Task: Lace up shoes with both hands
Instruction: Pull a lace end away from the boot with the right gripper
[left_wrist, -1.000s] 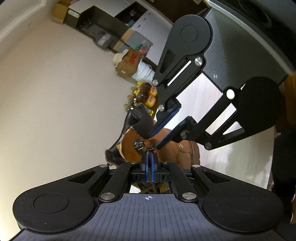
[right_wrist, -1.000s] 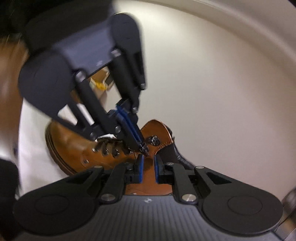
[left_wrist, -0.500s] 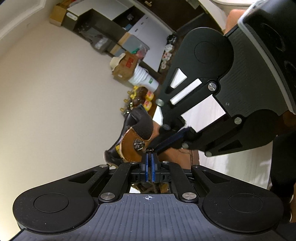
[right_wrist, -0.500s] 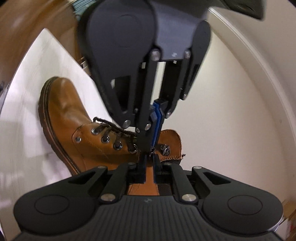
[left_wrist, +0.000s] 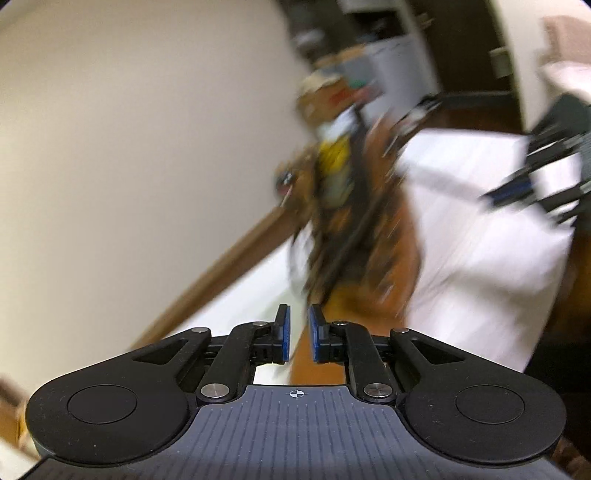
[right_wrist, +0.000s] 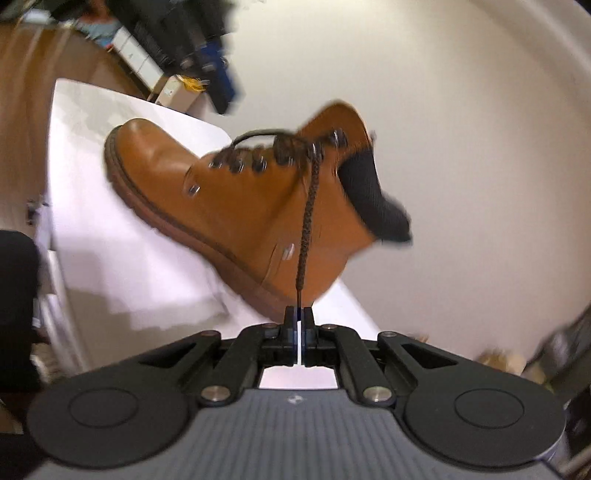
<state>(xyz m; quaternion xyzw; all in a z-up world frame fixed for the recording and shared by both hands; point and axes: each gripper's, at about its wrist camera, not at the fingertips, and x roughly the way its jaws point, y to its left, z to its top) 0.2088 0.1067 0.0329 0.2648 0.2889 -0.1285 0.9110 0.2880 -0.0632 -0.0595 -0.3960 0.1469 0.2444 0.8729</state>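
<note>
Left wrist view: heavy motion blur. Left tongs (left_wrist: 297, 338) stand parted with a clear gap between the blue pads (left_wrist: 283, 338), nothing in them. Tan leather lace-up boot (left_wrist: 369, 229) is a smear at frame centre, on the white desk (left_wrist: 480, 236), which fills the right half. Right tongs (left_wrist: 513, 192) show as a dark blur with blue tips at the right edge, well apart from the boot. Lacing can't be read here; eyelets and lace merge into streaks.

Right wrist view: much sharper. Boot lies tilted across frame centre, toe toward upper left, black padded collar (right_wrist: 369, 195) at right, sole on the desk. Right tongs (right_wrist: 297, 325) are clamped on the tip of the dark braided shoelace (right_wrist: 308, 206), which runs straight and taut from the pads up to the upper metal eyelets (right_wrist: 258, 164). Lower eyelets look already crossed; the top hooks appear unlaced.

Risks, my read:
- Grip is only on the very end of the lace. More pull could slip it out of the pads.
- Nothing holds the boot. A taut pull could drag or tip it across the smooth desk.
- Left tongs look to be moving fast, so aiming at the other lace end or a hook is poor until they settle.

Only the right view shows lace tension and eyelet state. Only the left view shows both tongs and their spacing.
</note>
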